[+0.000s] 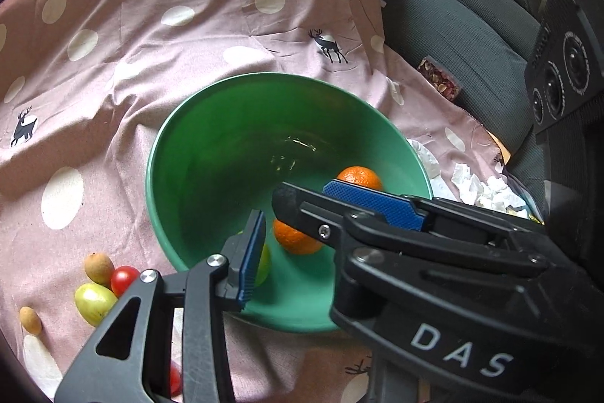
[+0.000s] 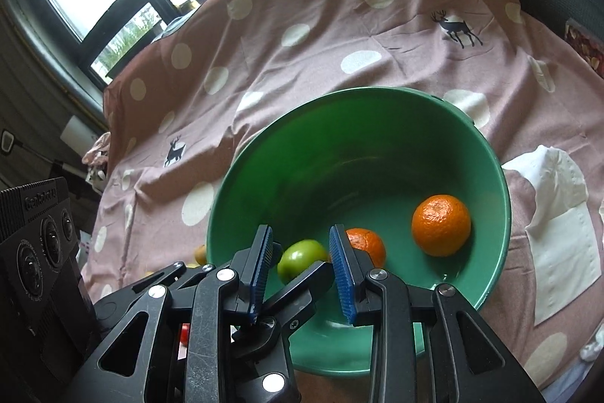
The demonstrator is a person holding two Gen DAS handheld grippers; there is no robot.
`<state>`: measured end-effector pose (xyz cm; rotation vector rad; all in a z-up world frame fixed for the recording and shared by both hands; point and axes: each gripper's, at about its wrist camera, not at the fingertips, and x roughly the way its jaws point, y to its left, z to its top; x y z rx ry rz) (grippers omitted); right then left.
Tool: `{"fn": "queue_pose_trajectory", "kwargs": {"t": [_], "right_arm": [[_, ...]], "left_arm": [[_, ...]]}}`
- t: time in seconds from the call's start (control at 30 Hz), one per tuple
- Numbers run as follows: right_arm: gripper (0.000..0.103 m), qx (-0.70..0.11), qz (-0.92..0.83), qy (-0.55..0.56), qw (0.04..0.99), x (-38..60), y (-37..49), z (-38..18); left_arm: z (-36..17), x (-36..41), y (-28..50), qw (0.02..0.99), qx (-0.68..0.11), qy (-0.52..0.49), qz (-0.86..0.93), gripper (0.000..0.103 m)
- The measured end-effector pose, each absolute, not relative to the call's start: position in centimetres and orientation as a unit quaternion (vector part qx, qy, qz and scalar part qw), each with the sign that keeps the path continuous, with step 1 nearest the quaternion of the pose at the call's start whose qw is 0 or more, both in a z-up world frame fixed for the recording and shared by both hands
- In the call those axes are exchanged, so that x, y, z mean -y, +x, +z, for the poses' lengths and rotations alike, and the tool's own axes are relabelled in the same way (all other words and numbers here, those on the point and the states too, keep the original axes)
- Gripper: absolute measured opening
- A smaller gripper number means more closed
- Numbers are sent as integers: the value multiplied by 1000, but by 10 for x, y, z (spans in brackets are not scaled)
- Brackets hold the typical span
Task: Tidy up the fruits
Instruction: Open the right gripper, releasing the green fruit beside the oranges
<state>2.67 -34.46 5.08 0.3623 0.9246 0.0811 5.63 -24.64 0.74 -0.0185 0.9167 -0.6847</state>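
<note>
A green bowl stands on a pink dotted cloth. Inside it lie two mandarins and a small green fruit, which the left wrist view shows only as a sliver behind my left pad. Both grippers hang over the bowl's near rim with their fingers interleaved. My right gripper has its blue pads a little apart, with nothing pressed between them. A black finger of the left gripper crosses that gap. My left gripper is empty, and its right finger is hidden.
Loose fruit lies on the cloth left of the bowl: a brown longan, a cherry tomato, a yellow-green fruit and a smaller brown one. White tissues lie to the right. A grey sofa stands beyond.
</note>
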Motion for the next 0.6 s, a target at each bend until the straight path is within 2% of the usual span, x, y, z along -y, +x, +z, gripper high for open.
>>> {"fn": "queue_pose_trajectory", "kwargs": {"t": [0.17,0.23,0.3,0.37,0.5,0.6], "right_arm": [[35,-431,39,173,885,341,25,58],[35,-420,39,166,891,337,22,64],[45,-407,36,155,899,332,19,70],[57,-396,39,148,905,327,17,76],[58,-387,61,137,910,313,15,84],[60,-387,77,123,911,298,16,86]], "left_arm": [[18,231,51,851,-420,-16,-314,38],[24,221,50,856,-415,-21,-307,44],[30,208,47,865,-409,-26,-289,53],[36,193,44,873,-403,-34,-272,55],[47,154,37,893,-386,-50,-227,65],[49,123,29,905,-380,-54,-184,69]]}}
